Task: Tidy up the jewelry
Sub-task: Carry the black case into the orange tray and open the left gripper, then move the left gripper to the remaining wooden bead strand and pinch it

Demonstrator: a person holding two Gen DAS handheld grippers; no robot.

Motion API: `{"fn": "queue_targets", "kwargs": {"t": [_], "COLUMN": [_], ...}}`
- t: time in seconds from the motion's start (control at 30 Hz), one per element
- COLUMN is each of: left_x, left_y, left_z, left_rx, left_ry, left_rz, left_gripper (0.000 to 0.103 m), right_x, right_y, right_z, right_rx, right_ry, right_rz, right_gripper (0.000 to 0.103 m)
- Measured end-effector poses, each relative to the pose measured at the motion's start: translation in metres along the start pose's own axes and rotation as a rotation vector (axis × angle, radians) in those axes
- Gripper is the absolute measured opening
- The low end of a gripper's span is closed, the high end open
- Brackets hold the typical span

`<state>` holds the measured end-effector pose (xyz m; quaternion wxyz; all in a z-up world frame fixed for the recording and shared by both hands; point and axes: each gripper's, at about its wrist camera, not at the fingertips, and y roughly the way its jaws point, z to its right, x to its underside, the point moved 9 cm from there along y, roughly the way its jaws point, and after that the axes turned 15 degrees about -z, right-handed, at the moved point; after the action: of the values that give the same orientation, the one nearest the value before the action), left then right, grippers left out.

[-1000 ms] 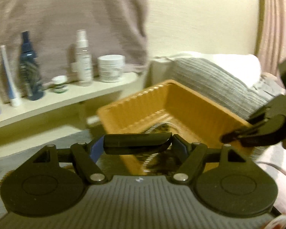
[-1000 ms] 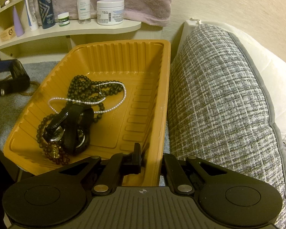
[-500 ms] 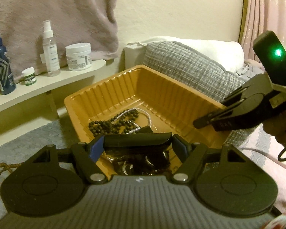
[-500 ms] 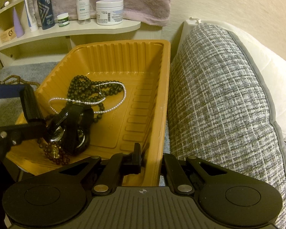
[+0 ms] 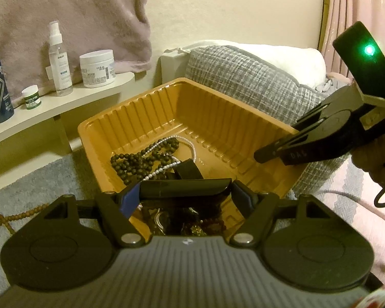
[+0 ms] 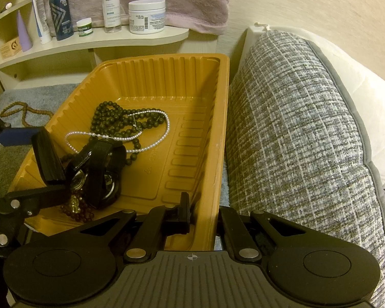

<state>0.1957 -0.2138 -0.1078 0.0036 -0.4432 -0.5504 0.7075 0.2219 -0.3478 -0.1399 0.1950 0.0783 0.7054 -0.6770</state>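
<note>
An orange ribbed tray point(image 6: 197, 82) holds a dark bead necklace point(image 6: 110, 120), a pearl strand point(image 6: 154, 114), black-strapped watches point(image 6: 102, 169) and a reddish bead bracelet point(image 6: 77, 211). My right gripper point(image 6: 202, 211) is shut on the tray's right wall near its front corner; the left wrist view shows it clamped there point(image 5: 267, 154). My left gripper point(image 5: 184, 197) hangs over the tray's left front edge, jaws wide and shut on a black oblong piece point(image 6: 48, 159) that spans them. A brown wooden bead string point(image 6: 20, 110) lies on the rug outside the tray.
A grey tweed cushion point(image 6: 295, 128) presses against the tray's right side, with a white pillow point(image 6: 367, 97) behind. A low shelf point(image 6: 102, 43) behind carries bottles, a tube and a white jar point(image 6: 146, 16). A pink towel point(image 5: 64, 20) hangs above. Grey rug point(image 5: 38, 177) lies left.
My left gripper has come closer to the tray and dipped, so the jewelry inside now shows; it keeps its hold on the black piece. The right gripper has not moved.
</note>
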Motion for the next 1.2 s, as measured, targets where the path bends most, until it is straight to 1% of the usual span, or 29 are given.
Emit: {"fn": "queue_targets", "kwargs": {"t": [0.07, 0.1, 0.13, 0.4, 0.5, 0.63, 0.87, 1.0, 1.07, 1.17, 1.2], "left_x": [0.001, 0.0, 0.0, -0.001, 0.003, 0.013, 0.04, 0.052, 0.054, 0.056, 0.056], "left_y": [0.0, -0.001, -0.003, -0.013, -0.019, -0.026, -0.03, -0.03, -0.027, -0.017, -0.013], "left_z": [0.0, 0.0, 0.0, -0.014, -0.028, -0.057, -0.119, -0.145, -0.152, -0.158, -0.159], "left_rx": [0.004, 0.003, -0.002, -0.032, -0.055, -0.108, -0.242, -0.296, -0.3, -0.296, -0.297], "left_ry": [-0.002, -0.002, -0.001, -0.031, -0.063, -0.113, -0.173, -0.176, -0.158, -0.127, -0.106], "left_rz": [-0.003, 0.004, 0.013, 0.038, 0.048, 0.046, 0.003, -0.018, -0.023, -0.049, -0.057], "left_gripper": [0.076, 0.083, 0.084, 0.084, 0.084, 0.084, 0.083, 0.081, 0.079, 0.07, 0.063], "right_x": [0.0, 0.0, 0.0, 0.001, 0.0, 0.0, 0.001, 0.001, 0.001, 0.001, 0.001], "right_y": [0.0, 0.0, 0.0, 0.0, 0.0, -0.001, 0.0, 0.001, 0.001, 0.001, 0.001], "right_z": [0.0, 0.0, 0.0, 0.0, 0.0, 0.0, 0.0, 0.0, 0.0, 0.0, 0.0], "right_rx": [0.0, 0.0, 0.0, -0.001, -0.001, -0.001, 0.001, 0.002, 0.002, 0.002, 0.002], "right_ry": [0.001, 0.0, 0.0, 0.0, 0.0, 0.001, 0.001, 0.001, 0.001, 0.001, 0.001], "right_rz": [0.0, 0.0, 0.0, -0.001, 0.0, -0.001, -0.003, -0.005, -0.005, -0.005, -0.005], "right_gripper": [0.004, 0.004, 0.004, 0.004, 0.004, 0.004, 0.004, 0.004, 0.004, 0.004, 0.004]}}
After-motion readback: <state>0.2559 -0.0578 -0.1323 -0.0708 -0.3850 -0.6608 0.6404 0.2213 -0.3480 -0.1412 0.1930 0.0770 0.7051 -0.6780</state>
